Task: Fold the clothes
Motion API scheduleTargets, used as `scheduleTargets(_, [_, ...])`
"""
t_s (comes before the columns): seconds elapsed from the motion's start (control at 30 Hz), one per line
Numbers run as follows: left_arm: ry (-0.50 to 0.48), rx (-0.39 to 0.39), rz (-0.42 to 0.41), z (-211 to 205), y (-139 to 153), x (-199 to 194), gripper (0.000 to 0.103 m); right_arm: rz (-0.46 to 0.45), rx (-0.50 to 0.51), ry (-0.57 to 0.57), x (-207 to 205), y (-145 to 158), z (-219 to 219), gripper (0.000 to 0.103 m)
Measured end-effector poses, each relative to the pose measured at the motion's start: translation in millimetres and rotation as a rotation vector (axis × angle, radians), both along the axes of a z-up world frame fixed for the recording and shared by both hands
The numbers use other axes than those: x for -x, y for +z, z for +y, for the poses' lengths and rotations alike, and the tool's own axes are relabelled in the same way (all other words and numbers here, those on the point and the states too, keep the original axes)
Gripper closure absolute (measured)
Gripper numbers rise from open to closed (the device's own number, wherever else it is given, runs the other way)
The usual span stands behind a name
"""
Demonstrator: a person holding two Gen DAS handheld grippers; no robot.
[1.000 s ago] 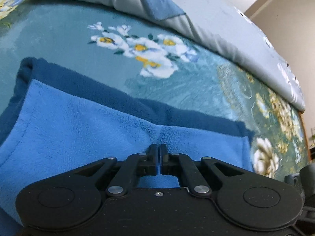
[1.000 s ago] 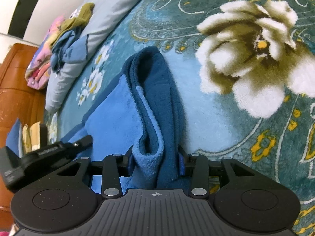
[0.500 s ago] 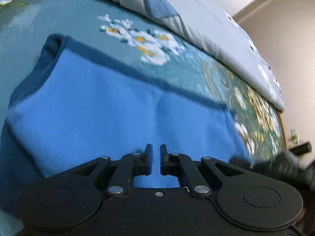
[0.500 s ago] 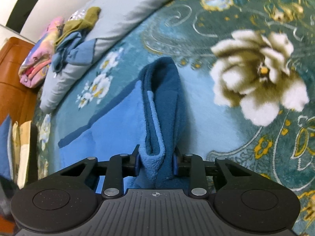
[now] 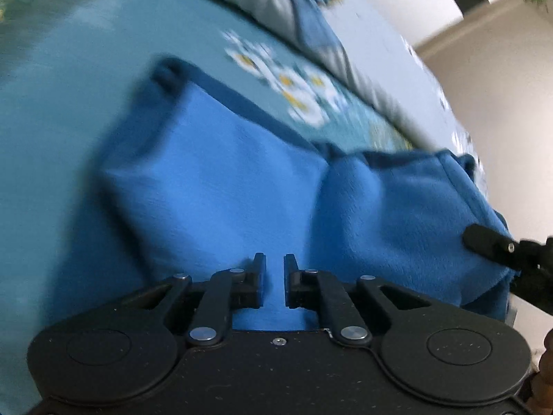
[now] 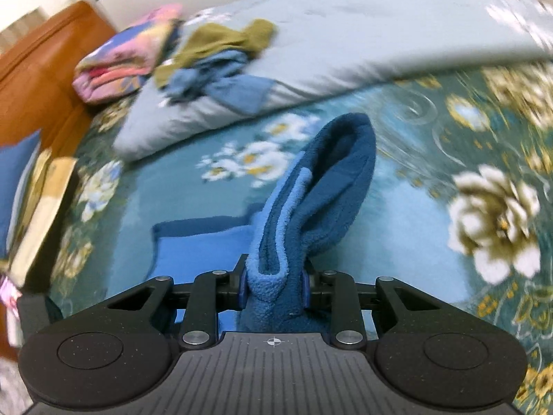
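A blue fleece garment (image 5: 221, 180) with darker blue trim lies on the teal floral bedspread (image 5: 62, 110). My left gripper (image 5: 274, 269) hovers over its near edge, jaws a little apart and holding nothing. My right gripper (image 6: 274, 287) is shut on a bunched end of the garment (image 6: 311, 207) and holds it lifted off the bed, so that end arches up. In the left wrist view the raised part (image 5: 414, 207) shows at the right, with the right gripper (image 5: 497, 245) at its edge.
A grey quilt (image 6: 345, 41) lies along the back of the bed, with a pile of blue and olive clothes (image 6: 221, 58) and a pink folded item (image 6: 128, 62) on it. A wooden headboard (image 6: 41, 79) stands at the left.
My left gripper let go of the garment's edge and drew back, jaws now apart. My right gripper lifted its end of the garment higher, toward the left.
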State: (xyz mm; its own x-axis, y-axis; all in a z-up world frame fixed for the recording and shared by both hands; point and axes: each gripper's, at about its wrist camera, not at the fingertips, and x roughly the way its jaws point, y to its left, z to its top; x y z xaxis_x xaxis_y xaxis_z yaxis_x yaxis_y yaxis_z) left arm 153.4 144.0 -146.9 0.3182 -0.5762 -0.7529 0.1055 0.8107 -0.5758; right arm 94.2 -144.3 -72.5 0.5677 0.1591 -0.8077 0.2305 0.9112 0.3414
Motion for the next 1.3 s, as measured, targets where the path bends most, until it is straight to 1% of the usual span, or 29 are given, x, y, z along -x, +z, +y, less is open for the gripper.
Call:
scheduleTargets(0.13, [0.08, 0.018, -0.012, 46, 10, 0, 0.092, -0.009, 0.072, 0.096, -9, 13, 54, 0.079])
scheduleTargets(0.2, [0.114, 0.02, -0.016, 64, 14, -2, 0.085, -0.001, 0.112, 0.133, -16, 13, 82, 0.078])
scheduleTargets(0.23, [0.126, 0.016, -0.021, 72, 16, -4, 0.084, 0.005, 0.132, 0.148, -20, 12, 95, 0.078])
scheduleTargets(0.37, [0.152, 0.015, -0.028, 92, 21, -10, 0.084, 0.05, 0.22, 0.159, -34, 2, 143, 0.077])
scheduleTargets(0.5, [0.173, 0.035, -0.027, 106, 23, -11, 0.082, 0.093, 0.327, 0.174, -45, -15, 186, 0.07])
scheduleTargets(0.53, [0.178, 0.039, -0.023, 110, 23, -11, 0.082, 0.103, 0.341, 0.182, -46, -20, 194, 0.07])
scheduleTargets(0.6, [0.188, 0.045, -0.016, 115, 22, -11, 0.081, 0.121, 0.366, 0.199, -47, -29, 209, 0.066])
scheduleTargets(0.7, [0.194, 0.042, -0.012, 122, 19, -14, 0.081, 0.132, 0.367, 0.215, -48, -38, 224, 0.059])
scheduleTargets(0.77, [0.201, 0.044, -0.012, 129, 19, -16, 0.08, 0.141, 0.352, 0.234, -49, -43, 230, 0.055])
scheduleTargets(0.83, [0.202, 0.052, -0.019, 136, 21, -21, 0.078, 0.151, 0.324, 0.262, -50, -45, 234, 0.054])
scheduleTargets(0.93, [0.139, 0.09, -0.041, 141, 27, -37, 0.065, 0.149, 0.298, 0.299, -48, -45, 238, 0.049])
scheduleTargets(0.97, [0.094, 0.109, -0.046, 138, 29, -46, 0.06, 0.147, 0.291, 0.305, -48, -44, 236, 0.047])
scheduleTargets(1.03, [-0.009, 0.144, -0.073, 126, 36, -69, 0.058, 0.142, 0.266, 0.318, -47, -42, 232, 0.046])
scheduleTargets(1.1, [-0.122, 0.166, -0.086, 105, 42, -97, 0.048, 0.143, 0.25, 0.326, -47, -42, 227, 0.046])
scheduleTargets(1.13, [-0.173, 0.16, -0.094, 91, 44, -108, 0.047, 0.141, 0.249, 0.33, -46, -41, 226, 0.046])
scheduleTargets(1.23, [-0.344, 0.102, -0.129, 45, 49, -133, 0.047, 0.133, 0.237, 0.332, -45, -40, 224, 0.046])
scheduleTargets(1.3, [-0.425, 0.087, -0.144, 25, 51, -141, 0.048, 0.124, 0.233, 0.33, -43, -38, 222, 0.046])
